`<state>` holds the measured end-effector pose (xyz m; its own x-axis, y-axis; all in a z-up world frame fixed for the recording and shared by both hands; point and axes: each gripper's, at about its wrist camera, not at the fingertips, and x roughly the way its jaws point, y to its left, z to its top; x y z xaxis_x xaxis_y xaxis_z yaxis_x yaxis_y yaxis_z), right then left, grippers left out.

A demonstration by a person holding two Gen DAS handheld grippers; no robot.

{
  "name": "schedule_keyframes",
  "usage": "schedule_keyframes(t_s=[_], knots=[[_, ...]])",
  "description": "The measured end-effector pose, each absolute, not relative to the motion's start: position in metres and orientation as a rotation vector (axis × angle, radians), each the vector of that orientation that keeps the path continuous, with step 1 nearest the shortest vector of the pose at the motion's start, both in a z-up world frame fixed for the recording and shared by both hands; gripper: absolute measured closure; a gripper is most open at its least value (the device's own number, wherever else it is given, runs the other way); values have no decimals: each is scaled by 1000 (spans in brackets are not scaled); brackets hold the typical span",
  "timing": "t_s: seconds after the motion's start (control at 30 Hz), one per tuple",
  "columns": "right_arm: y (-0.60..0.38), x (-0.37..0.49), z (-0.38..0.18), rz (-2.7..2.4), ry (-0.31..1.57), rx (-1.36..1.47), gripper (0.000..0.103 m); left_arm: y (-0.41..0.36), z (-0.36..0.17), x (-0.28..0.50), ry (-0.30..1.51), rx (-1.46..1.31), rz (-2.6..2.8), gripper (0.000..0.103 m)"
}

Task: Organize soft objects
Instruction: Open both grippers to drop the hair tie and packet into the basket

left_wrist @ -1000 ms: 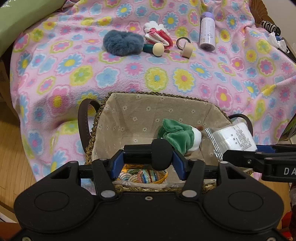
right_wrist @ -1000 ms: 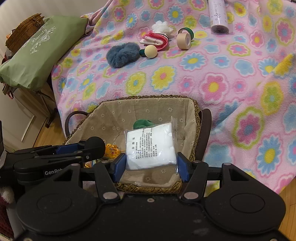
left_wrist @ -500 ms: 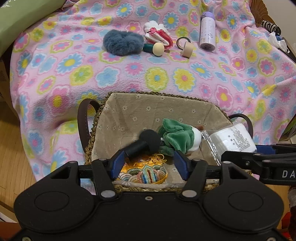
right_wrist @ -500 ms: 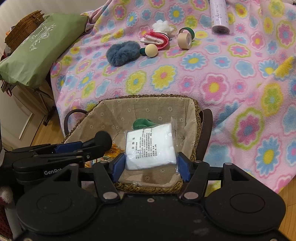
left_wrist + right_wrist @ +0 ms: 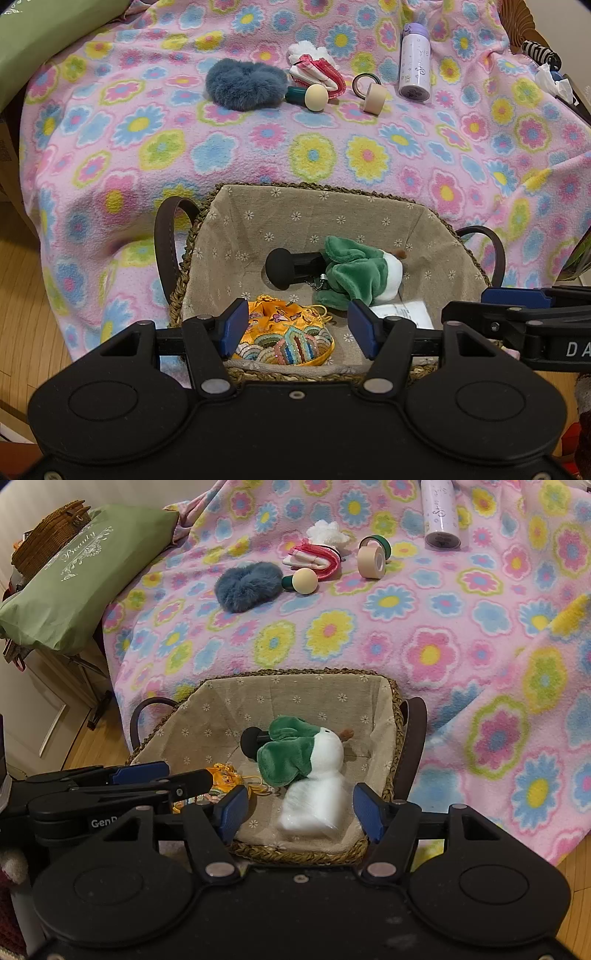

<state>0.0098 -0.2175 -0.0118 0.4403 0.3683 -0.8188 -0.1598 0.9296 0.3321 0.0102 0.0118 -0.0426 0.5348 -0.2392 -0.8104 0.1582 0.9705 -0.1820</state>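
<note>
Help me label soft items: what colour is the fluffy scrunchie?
Dusty blue scrunchie, clearest in the left wrist view.

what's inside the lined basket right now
Inside the basket lie a green-and-white plush toy, a black microphone-like object, an embroidered yellow pouch and a white plastic-wrapped pack. The plush covers one end of the black object; anything beneath them is hidden.

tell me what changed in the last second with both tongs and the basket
The left tongs opened and dropped the black foam-tipped piece into the basket beside the green plush. The right tongs opened and let the white packet fall into the basket. The yellow pouch and the blanket items stayed put.
</note>
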Motion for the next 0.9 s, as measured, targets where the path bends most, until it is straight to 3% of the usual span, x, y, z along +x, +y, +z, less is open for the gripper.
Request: schedule_keyframes(t_s=[0.9], knots=[[-218, 10, -11, 336, 1066, 222, 38, 11, -42, 10, 979, -89, -237, 44]])
